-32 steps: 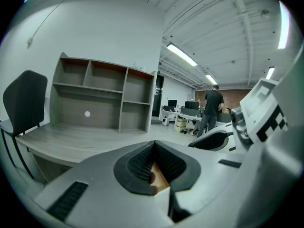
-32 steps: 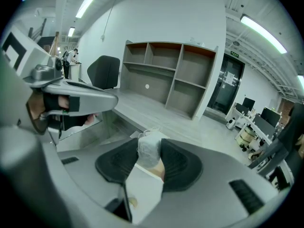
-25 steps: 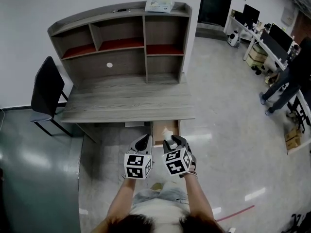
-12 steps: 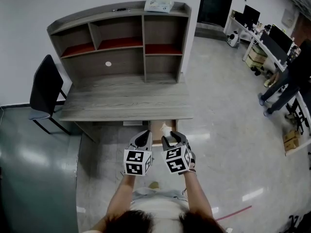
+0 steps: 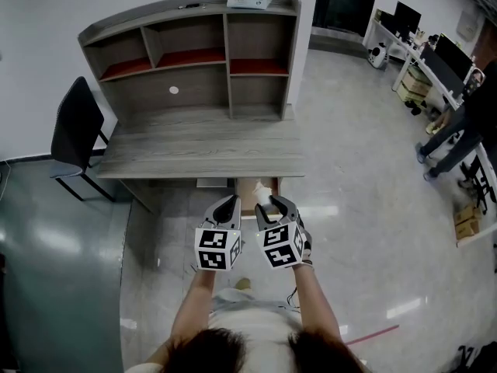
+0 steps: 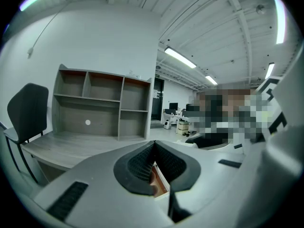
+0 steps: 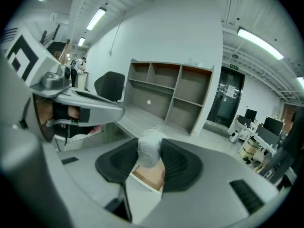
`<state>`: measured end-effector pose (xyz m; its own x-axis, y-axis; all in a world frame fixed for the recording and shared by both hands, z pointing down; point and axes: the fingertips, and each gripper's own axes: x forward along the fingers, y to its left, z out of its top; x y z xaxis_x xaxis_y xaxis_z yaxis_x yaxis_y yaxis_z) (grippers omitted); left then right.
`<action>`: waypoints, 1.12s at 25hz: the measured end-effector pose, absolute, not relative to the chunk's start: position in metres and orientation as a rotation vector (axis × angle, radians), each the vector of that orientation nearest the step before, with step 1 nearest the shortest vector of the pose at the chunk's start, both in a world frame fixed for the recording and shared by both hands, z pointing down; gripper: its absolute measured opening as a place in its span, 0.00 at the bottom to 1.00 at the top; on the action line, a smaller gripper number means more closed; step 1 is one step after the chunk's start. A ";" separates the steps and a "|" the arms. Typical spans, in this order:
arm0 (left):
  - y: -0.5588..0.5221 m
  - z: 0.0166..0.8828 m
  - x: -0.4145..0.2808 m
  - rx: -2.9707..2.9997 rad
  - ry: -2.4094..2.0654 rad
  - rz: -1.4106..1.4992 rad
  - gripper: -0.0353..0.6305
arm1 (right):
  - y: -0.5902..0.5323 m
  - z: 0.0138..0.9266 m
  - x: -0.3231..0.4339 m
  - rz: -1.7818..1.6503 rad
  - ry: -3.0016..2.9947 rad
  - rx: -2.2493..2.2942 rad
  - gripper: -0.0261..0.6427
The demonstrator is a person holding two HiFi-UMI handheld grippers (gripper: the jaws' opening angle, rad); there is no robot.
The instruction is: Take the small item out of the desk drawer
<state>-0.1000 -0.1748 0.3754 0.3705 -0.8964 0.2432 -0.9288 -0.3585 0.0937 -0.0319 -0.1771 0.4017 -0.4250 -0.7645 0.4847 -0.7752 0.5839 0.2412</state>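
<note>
The pads of the right gripper (image 7: 151, 156) clamp the small white item (image 7: 149, 148), held over the open drawer (image 5: 250, 189) at the front of the desk (image 5: 202, 158). The item's long axis runs along the jaws (wispy end outward), and the pads hide its lower part. The left gripper (image 6: 153, 147) is closed on nothing. Both forearms reach forward, side by side.

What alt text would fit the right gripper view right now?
The right tool grips a small white item between its jaws, above the open drawer. Behind stands a grey desk with shelves; the left tool shows at left.
</note>
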 end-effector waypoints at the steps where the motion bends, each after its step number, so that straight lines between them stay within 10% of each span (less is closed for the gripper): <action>1: -0.171 0.375 -0.098 2.410 -1.642 0.222 0.07 | -0.174 0.399 -0.029 0.017 -2.268 1.220 0.28; 28: -0.082 0.335 -0.033 2.425 -1.742 0.227 0.07 | -0.096 0.356 0.042 -0.058 -2.447 1.298 0.28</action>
